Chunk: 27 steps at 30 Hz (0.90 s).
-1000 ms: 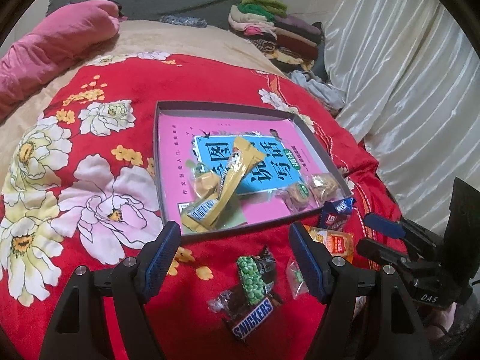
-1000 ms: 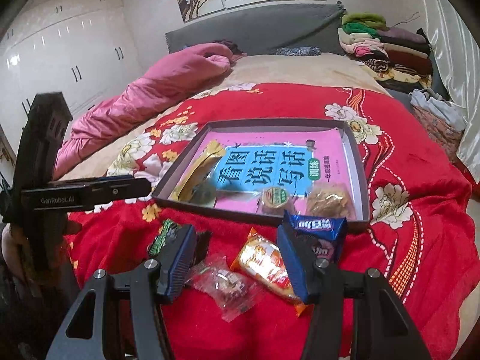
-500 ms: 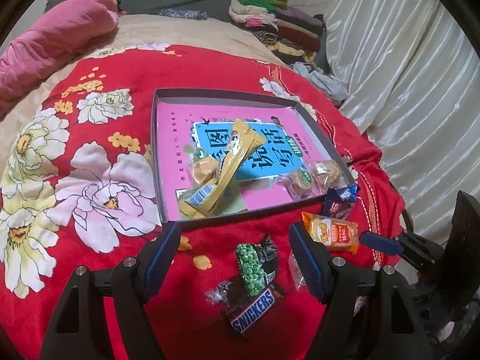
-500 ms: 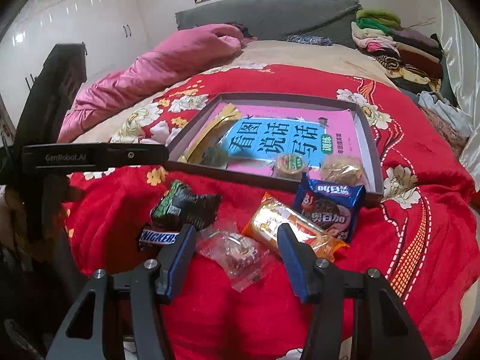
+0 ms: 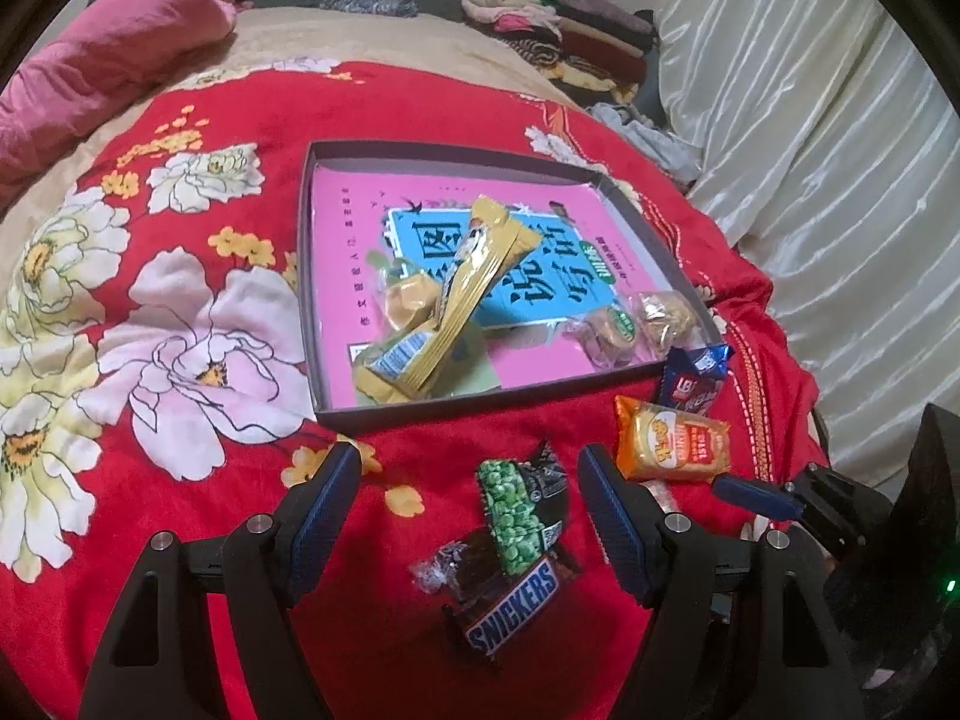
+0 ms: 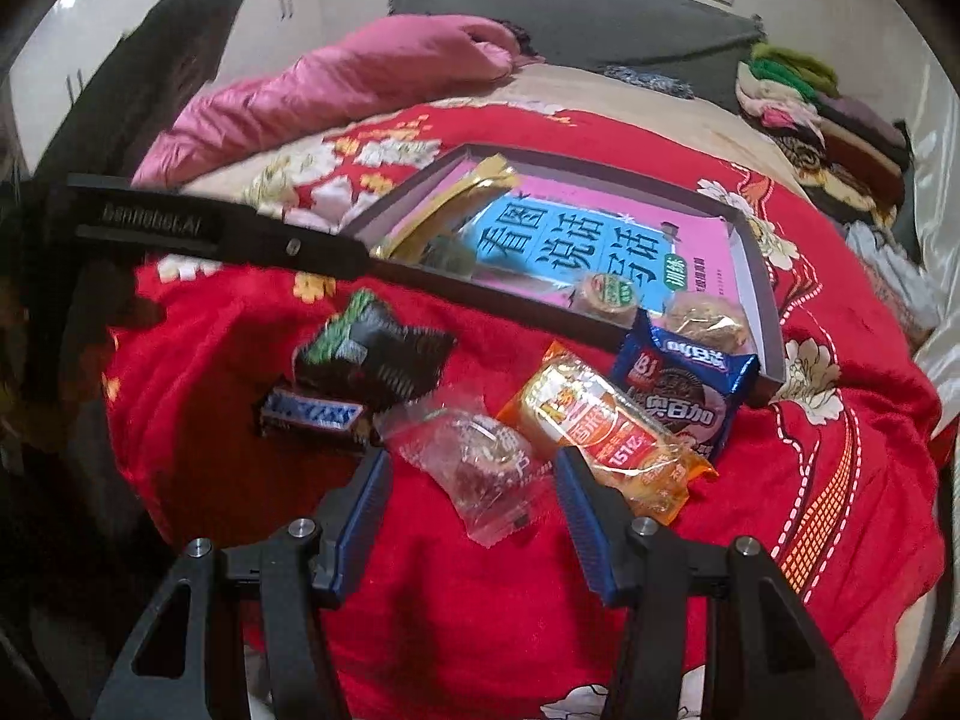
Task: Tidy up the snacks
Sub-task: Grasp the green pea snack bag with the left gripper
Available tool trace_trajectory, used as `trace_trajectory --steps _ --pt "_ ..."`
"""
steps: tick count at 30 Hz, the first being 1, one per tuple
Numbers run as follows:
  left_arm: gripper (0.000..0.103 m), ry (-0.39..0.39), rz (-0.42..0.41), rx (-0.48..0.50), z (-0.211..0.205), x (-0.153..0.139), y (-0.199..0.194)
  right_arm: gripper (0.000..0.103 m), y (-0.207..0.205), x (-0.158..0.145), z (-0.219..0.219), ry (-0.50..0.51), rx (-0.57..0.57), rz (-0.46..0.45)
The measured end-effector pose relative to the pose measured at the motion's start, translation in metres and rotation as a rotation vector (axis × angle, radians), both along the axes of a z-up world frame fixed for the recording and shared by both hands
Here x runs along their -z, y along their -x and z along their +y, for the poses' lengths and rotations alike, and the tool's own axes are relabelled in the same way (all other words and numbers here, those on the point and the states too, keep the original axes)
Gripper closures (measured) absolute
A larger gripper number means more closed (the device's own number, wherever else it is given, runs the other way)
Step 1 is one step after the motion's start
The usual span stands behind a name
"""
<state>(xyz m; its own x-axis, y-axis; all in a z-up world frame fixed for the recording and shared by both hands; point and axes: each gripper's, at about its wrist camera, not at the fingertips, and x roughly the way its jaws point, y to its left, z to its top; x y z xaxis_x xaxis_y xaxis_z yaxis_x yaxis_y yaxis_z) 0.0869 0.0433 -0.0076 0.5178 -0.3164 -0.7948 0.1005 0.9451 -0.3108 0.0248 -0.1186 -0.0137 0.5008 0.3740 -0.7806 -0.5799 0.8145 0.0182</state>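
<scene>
A dark grey tray [image 5: 306,276] on the red flowered blanket holds a pink book, a yellow bar [image 5: 462,300] and small wrapped sweets. In front of it lie a green pea packet [image 5: 513,516], a Snickers bar [image 5: 513,606], an orange packet [image 5: 675,444] and a blue biscuit packet [image 5: 690,381]. My left gripper [image 5: 468,468] hovers open above the pea packet. My right gripper [image 6: 471,462] is open, its fingers on either side of a clear-wrapped pastry [image 6: 480,468]; the pads do not press it. The orange packet [image 6: 606,438] lies just beside its right finger.
A pink duvet [image 6: 336,84] lies at the back left. Folded clothes [image 5: 558,30] are stacked at the bed's far corner by a white curtain [image 5: 810,150]. The blanket drops off at the right bed edge. The left gripper's black body [image 6: 210,234] crosses the right wrist view.
My right gripper has sunk and rolled toward the loose snacks, so the clear pastry now lies between its fingers. The left gripper has barely moved. Neither pair of jaws has changed its gap.
</scene>
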Motion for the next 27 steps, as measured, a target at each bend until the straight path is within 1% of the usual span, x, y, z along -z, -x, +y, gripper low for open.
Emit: trace_trajectory --steps 5,8,13,17,25,27 --pt "0.027 -0.002 0.012 0.001 0.000 0.005 -0.002 0.047 0.004 0.014 0.012 0.099 -0.040 -0.034" --pt "0.027 0.001 0.021 0.004 -0.001 0.008 -0.003 0.047 0.005 0.023 0.016 0.130 -0.064 -0.042" --pt "0.027 0.013 0.042 0.023 -0.005 0.014 -0.005 0.047 0.000 0.033 0.020 0.155 -0.073 -0.045" --pt "0.027 0.007 0.054 0.034 -0.010 0.020 -0.006 0.047 -0.005 0.039 0.022 0.154 -0.072 -0.049" --pt "0.027 0.017 0.072 0.046 -0.016 0.031 -0.010 0.048 -0.013 0.044 0.037 0.173 -0.097 -0.096" --pt "0.029 0.028 0.078 0.049 -0.018 0.033 -0.011 0.049 -0.016 0.045 0.040 0.177 -0.106 -0.103"
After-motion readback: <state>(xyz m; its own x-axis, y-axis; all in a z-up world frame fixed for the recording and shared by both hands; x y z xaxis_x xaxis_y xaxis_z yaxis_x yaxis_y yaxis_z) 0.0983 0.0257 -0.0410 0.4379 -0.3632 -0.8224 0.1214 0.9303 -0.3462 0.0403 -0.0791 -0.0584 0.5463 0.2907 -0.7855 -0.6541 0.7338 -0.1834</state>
